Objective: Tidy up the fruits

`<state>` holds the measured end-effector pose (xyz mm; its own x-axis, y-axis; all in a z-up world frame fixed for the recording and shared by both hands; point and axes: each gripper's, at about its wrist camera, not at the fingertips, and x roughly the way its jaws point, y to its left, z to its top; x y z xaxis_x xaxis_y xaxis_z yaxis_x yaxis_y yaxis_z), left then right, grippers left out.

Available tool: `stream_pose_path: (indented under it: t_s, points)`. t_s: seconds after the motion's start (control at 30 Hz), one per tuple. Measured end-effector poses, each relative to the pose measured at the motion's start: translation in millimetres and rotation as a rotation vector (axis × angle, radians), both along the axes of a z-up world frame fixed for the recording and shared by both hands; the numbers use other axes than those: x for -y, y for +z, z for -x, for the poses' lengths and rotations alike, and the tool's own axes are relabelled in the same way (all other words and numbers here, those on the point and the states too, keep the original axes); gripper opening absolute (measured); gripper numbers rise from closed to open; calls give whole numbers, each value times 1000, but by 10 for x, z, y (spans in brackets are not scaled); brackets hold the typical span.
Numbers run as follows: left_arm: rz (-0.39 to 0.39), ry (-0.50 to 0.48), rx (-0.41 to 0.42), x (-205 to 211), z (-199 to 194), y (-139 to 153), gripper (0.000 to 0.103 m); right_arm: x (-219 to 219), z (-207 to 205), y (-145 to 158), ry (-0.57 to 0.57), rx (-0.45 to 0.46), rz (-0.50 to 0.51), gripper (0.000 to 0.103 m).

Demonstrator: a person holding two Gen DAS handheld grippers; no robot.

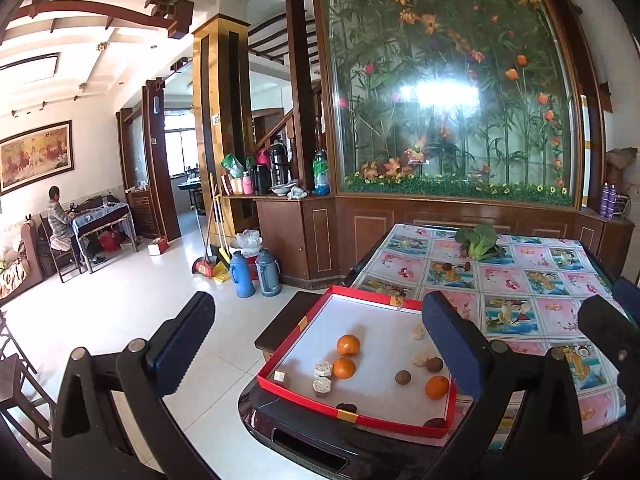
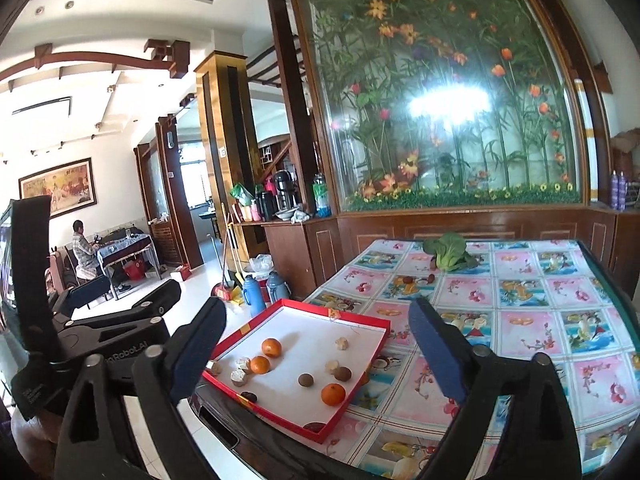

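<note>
A shallow red tray [image 1: 298, 326] [image 2: 362, 386] with a white floor lies at the table's near left corner. It holds three oranges, one near its front right [image 1: 437, 387] [image 2: 333, 394], small brown round fruits [image 1: 403, 377] [image 2: 305, 379] and pale chunky pieces [image 1: 323, 369] [image 2: 239, 377]. My left gripper [image 1: 316, 344] is open and empty, held above the tray's near side. My right gripper [image 2: 316, 350] is open and empty, above and in front of the tray. The left gripper shows at the left of the right wrist view [image 2: 120, 300].
The table [image 2: 520, 320] has a patterned fruit-print cloth. A leafy green vegetable [image 1: 478, 242] [image 2: 448, 256] lies at its far end, with small dark fruits [image 2: 408, 279] near it. Two thermos flasks [image 1: 256, 268] and brooms stand on the floor left of the table. A wooden cabinet stands behind.
</note>
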<state>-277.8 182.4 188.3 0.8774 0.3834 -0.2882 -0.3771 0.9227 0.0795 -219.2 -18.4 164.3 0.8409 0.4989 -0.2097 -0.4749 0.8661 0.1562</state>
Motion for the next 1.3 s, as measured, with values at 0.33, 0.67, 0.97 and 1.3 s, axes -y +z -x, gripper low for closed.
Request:
stream_pose_path:
  t_s: [0.33,0.67,0.97,1.3]
  points:
    - [-4,-2,21,32,201,33,103,32,198,19,25,76,-4,102]
    - [-14,32,-3,-110,331,-40,103,6,133,-118,71,-67,-72,102]
    - [1,49,-8,-254,390,-70,103,-159,275,-165,47,-11,-1,102]
    - [25,53,-21,-342,452,-131,103,-302,305,-224,87,-63,3,102]
